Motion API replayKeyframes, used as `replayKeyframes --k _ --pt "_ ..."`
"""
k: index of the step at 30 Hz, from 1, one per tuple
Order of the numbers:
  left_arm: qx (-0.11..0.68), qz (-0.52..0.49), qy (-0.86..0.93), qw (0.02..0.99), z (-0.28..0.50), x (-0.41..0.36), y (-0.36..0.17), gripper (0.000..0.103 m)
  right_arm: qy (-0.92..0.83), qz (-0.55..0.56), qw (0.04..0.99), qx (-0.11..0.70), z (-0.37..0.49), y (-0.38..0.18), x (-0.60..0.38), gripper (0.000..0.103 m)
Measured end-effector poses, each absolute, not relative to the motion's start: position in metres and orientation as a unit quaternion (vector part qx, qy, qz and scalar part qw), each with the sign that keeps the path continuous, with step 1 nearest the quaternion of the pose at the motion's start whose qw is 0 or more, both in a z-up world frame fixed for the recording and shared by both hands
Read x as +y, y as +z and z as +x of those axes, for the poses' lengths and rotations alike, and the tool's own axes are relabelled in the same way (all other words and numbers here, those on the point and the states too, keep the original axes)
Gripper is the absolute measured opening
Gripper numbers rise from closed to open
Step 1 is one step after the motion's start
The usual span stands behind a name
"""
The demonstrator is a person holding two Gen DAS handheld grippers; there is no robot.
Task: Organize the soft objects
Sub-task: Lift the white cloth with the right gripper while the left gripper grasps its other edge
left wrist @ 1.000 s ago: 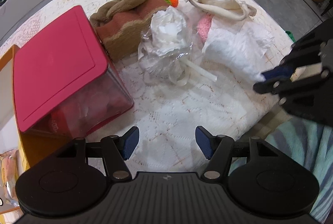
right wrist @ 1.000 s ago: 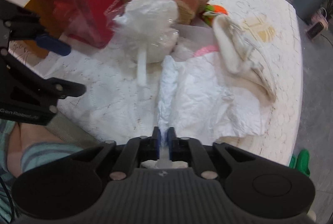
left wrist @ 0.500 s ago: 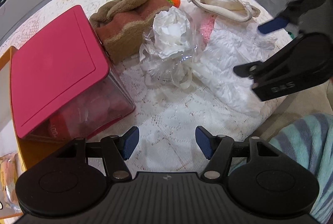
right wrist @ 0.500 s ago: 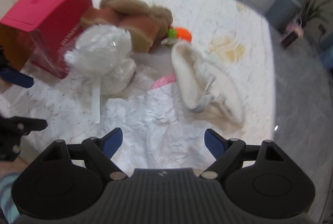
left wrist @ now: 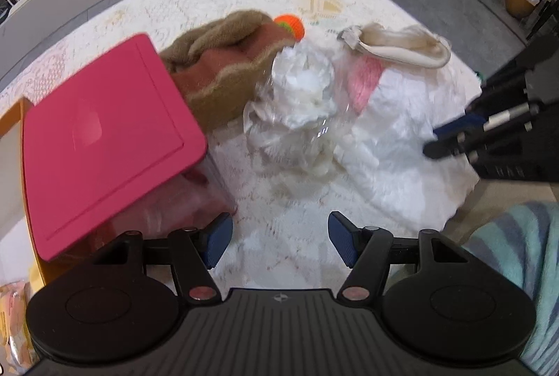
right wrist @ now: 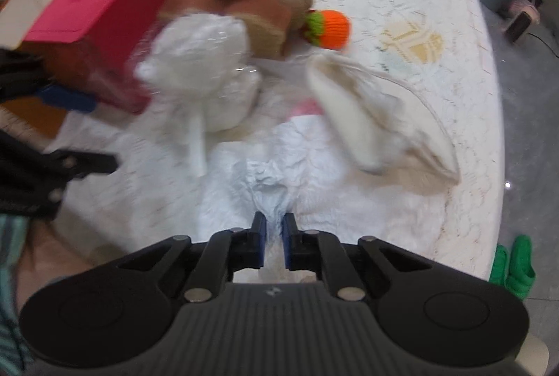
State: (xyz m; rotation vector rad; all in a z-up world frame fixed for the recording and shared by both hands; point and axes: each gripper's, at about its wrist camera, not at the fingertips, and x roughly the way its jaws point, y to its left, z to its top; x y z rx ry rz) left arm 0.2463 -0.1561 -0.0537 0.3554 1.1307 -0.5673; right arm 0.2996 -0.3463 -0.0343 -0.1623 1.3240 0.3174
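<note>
Both tongs [right wrist: 273, 236] steeply downward over white cloth [right wrist: 279, 166]

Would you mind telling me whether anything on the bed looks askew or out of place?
Yes: the red-lidded box sits tilted, its lid sloping, leaning on an orange box beneath rather than lying flat. The white crinkled sheet is bunched up where the right hand-held gripper is closing on a fold.

A cream lace-patterned cloth [left wrist: 297, 2] is seen covering the bench, with a box topped by a bright pink-red lid [left wrist: 101, 138] and an orange tray [right wrist: 31, 110] beneath it. A brown and rust plush item [left wrist: 223, 61], an orange and green knitted ball [right wrist: 330, 27], white crumpled fabric [right wrist: 314, 166] and a cream pouch [left wrist: 401, 51] are shown. Blue pads are seen on the black left tool [left wrist: 279, 238] and right tool [right wrist: 274, 236], and a teal-striped sleeve [left wrist: 513, 253] is visible.
</note>
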Motion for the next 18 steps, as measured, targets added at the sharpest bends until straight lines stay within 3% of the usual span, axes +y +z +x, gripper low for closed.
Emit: replayKeyframes --k 4,11,18 --pt "0.515 0.153 -0.276 0.797 0.248 -0.164 -0.045 0.079 0.15 -0.086 0.775 0.608 0.293 -0.025 -0.348 0.007" --pt "0.514 0.167 -0.293 0.789 0.241 -0.177 -0.04 0.078 0.171 0.009 0.775 0.609 0.282 0.007 -0.373 0.006" --pt "0.528 0.196 -0.27 0.781 0.226 -0.16 -0.034 0.076 0.261 0.02 0.77 0.581 0.269 0.021 -0.321 0.005"
